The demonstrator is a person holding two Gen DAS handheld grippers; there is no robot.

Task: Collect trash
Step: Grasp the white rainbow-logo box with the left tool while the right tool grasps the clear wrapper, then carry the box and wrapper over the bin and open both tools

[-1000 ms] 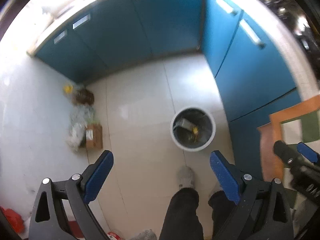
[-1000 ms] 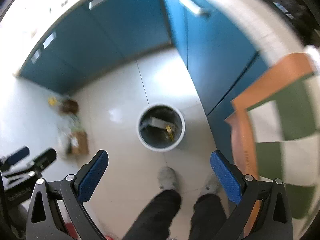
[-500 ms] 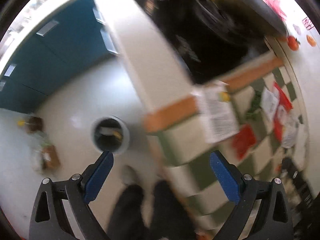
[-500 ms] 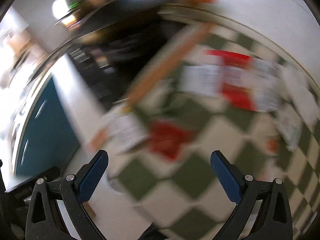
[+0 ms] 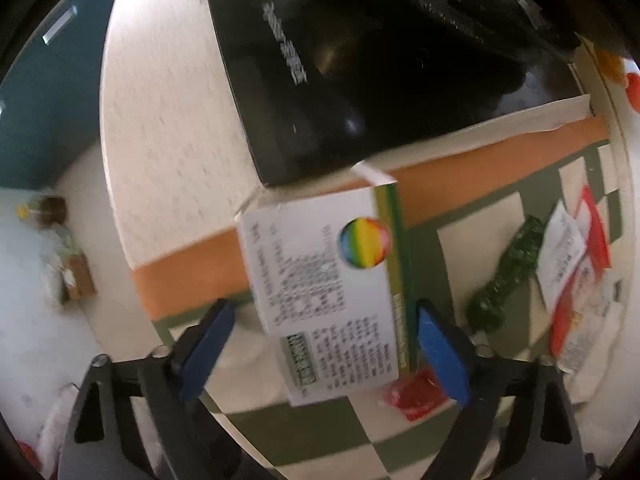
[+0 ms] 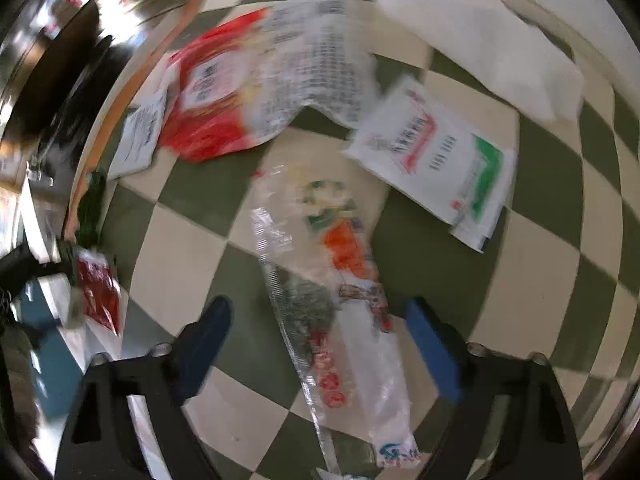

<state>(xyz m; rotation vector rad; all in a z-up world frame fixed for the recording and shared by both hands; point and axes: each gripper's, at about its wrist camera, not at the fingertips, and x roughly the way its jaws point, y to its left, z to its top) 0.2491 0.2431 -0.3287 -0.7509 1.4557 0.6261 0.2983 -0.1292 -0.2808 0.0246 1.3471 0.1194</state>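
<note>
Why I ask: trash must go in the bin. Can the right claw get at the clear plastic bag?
Probably yes. The right claw is open, and the clear plastic bag lies flat on the checkered cloth between its fingers, with nothing on top.

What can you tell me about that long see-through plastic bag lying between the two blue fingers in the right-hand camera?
The clear plastic bag is a long, crinkled, thin film wrapper with a ribbed seam along one edge and blurred green, orange and red print. It looks empty and flat. It lies lengthwise on the green-and-cream checkered cloth, running from near the camera outward between the open fingers of the right gripper. The fingers do not appear to touch it, and no other litter seems to overlap it.
</note>
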